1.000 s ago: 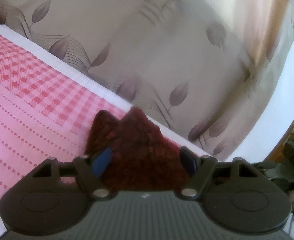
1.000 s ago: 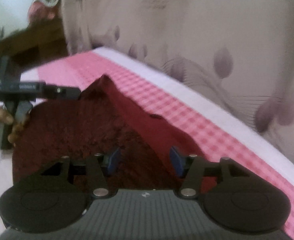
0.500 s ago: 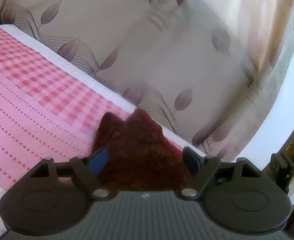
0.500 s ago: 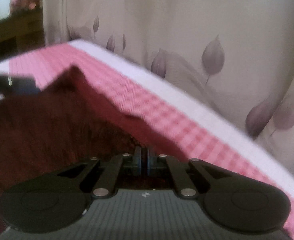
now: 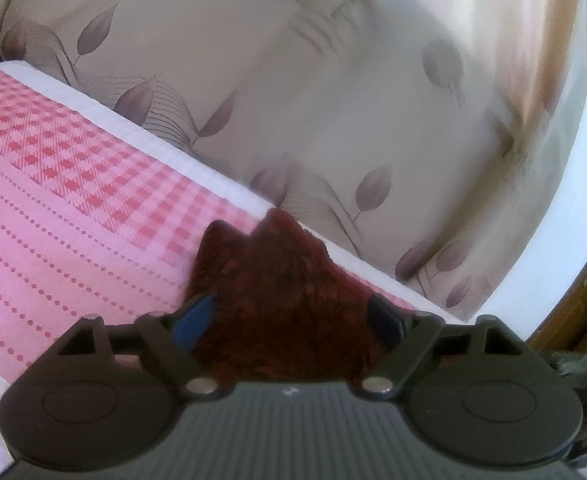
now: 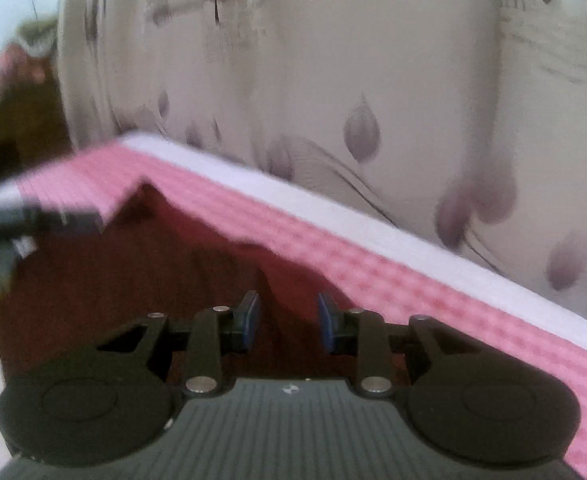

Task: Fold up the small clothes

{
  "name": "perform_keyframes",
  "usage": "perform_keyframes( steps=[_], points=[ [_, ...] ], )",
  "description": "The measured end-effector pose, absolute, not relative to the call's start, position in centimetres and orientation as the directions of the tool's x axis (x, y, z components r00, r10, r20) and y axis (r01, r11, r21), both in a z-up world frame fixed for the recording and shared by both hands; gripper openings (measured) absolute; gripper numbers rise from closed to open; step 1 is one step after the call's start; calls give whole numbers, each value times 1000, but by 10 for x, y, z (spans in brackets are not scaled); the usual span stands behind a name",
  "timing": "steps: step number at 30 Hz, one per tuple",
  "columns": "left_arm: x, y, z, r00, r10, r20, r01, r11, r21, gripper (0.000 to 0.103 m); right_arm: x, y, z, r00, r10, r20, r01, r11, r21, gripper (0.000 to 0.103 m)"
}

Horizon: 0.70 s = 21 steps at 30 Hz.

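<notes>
A dark red fuzzy garment (image 5: pixel 273 248) lies on a pink checked bedcover (image 5: pixel 73 200), its peaked edge near the cover's white border. My left gripper (image 5: pixel 289 306) straddles the near part of it. Its jaws are wide and still opening, and the blue pads (image 5: pixel 195 318) stand clear of the cloth. In the right wrist view the same garment (image 6: pixel 133 272) spreads to the left, with a ridge running up between my right gripper's (image 6: pixel 288 304) fingers. Those jaws are opening, and the pads do not press on the cloth. A blurred dark bar, the left gripper (image 6: pixel 33 216), shows at the garment's far left corner.
A beige curtain with leaf prints (image 5: pixel 333 120) hangs right behind the bed's white border (image 6: pixel 373 236). Wooden furniture (image 5: pixel 573 312) stands past the bed's right end. Pink bedcover (image 6: pixel 413 292) stretches to the right of the garment.
My right gripper's jaws, shut half a second ago, stand apart again, and its view has shifted across the garment. My left gripper's jaws have widened slightly; that hand has stayed put.
</notes>
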<state>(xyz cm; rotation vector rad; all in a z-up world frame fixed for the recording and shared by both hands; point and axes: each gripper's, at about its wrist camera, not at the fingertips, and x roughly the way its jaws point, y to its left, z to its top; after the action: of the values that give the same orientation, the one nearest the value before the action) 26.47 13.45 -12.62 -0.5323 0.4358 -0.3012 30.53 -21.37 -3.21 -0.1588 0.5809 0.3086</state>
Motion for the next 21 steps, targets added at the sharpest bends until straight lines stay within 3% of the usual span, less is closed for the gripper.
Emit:
perform_keyframes(
  steps=[3,7,11,15,17,21],
  points=[
    [265,128,-120,864,-356,-357,147,856,-496,85,317,-225,-57,769,237,-594,-288,958,10,38],
    [260,119,-101,851,-270,-451,94,922,-374,85,321,-229,-45,759,237,-606,-234,968,87,38],
    [246,118,-89,852,-237,-468,90,945,-316,86,273,-227,-17,862,259,-436,-231,966,115,40],
    [237,107,-81,853,-186,-487,96,974,-204,86,214,-226,-8,922,283,-264,-232,950,210,64],
    [233,102,-77,857,-164,-488,100,983,-155,86,186,-222,-15,935,271,-228,-217,948,233,72],
    [228,92,-71,864,-140,-484,110,990,-90,86,150,-212,-41,958,168,-234,-124,974,189,72]
  ],
)
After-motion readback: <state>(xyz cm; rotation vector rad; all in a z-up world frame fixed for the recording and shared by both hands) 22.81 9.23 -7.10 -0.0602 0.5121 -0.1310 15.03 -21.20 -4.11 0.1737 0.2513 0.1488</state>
